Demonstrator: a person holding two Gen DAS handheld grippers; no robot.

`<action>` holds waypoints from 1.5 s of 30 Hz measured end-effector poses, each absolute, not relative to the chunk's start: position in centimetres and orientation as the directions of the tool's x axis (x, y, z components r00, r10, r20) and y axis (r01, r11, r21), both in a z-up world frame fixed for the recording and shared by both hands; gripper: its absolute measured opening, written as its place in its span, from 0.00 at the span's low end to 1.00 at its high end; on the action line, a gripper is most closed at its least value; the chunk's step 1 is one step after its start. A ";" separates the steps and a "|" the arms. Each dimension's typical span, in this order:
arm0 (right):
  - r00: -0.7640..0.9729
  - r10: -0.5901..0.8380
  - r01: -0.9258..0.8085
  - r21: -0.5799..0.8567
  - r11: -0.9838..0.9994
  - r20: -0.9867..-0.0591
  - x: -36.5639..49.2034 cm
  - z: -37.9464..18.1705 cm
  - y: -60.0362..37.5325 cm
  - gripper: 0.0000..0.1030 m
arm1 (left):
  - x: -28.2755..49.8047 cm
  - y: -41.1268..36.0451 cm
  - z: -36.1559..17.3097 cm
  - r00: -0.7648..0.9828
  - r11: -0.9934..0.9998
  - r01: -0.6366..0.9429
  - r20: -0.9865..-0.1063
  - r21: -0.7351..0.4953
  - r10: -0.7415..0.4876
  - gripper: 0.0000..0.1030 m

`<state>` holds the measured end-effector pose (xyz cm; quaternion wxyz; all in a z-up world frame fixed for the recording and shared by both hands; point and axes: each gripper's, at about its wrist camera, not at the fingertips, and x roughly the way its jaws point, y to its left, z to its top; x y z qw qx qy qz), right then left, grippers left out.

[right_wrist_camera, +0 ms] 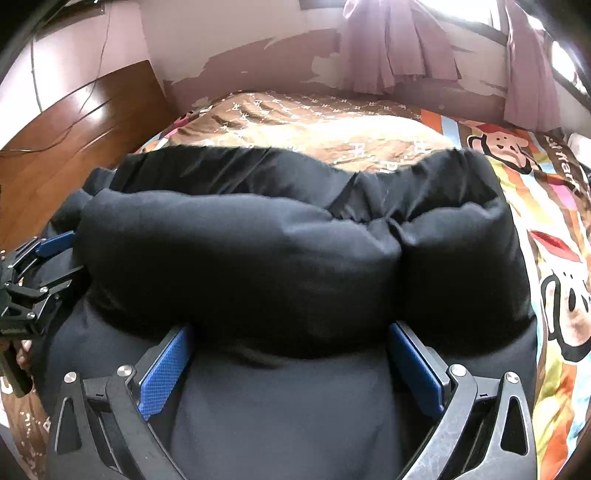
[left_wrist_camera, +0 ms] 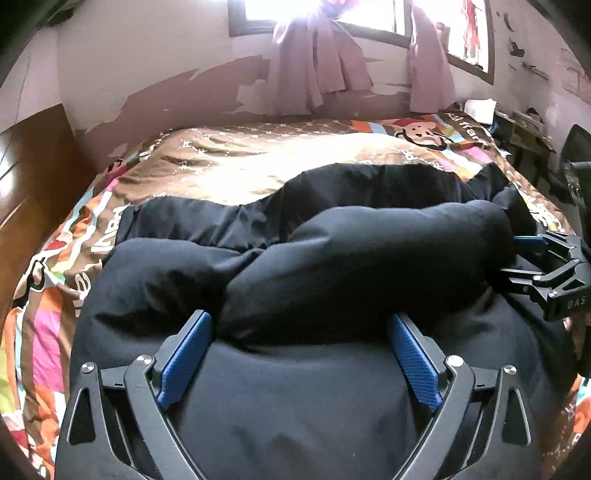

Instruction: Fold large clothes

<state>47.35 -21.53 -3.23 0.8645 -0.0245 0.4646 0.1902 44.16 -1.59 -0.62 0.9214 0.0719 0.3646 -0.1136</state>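
Black padded coat [left_wrist_camera: 295, 387] lying on the patterned bedspread [left_wrist_camera: 229, 162], its two sleeves [left_wrist_camera: 369, 266] crossed over the body. My left gripper [left_wrist_camera: 299, 354] rests low on the coat, jaws spread wide and clamping nothing, the blue pads [left_wrist_camera: 184, 362] either side of the sleeve fold; I judge this steadies the bulk. My right gripper [right_wrist_camera: 291, 365] sits likewise on the coat, jaws apart and empty. Both sit on the near part, probably so that it can next be lifted over toward the window [left_wrist_camera: 332, 11].

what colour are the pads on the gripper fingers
Blue, with a fine textured surface; the pads show best in the left wrist view, against the black coat.
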 end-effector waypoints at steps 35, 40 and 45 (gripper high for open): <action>0.476 0.300 -0.293 0.172 0.940 -0.826 52.8 -5.9 -20.8 1.00 | 47.6 0.3 -1.4 0.670 0.977 0.200 -0.717 -0.075 -0.192 0.98; 0.479 0.300 -0.293 0.172 0.941 -0.825 52.8 -5.9 -20.9 1.00 | 47.5 0.3 -1.4 0.675 0.977 0.200 -0.713 -0.069 -0.189 0.98; 0.490 0.302 -0.295 0.171 0.940 -0.818 52.5 -5.8 -20.9 1.00 | 47.1 0.2 -1.7 0.688 0.977 0.202 -0.701 -0.065 -0.188 0.98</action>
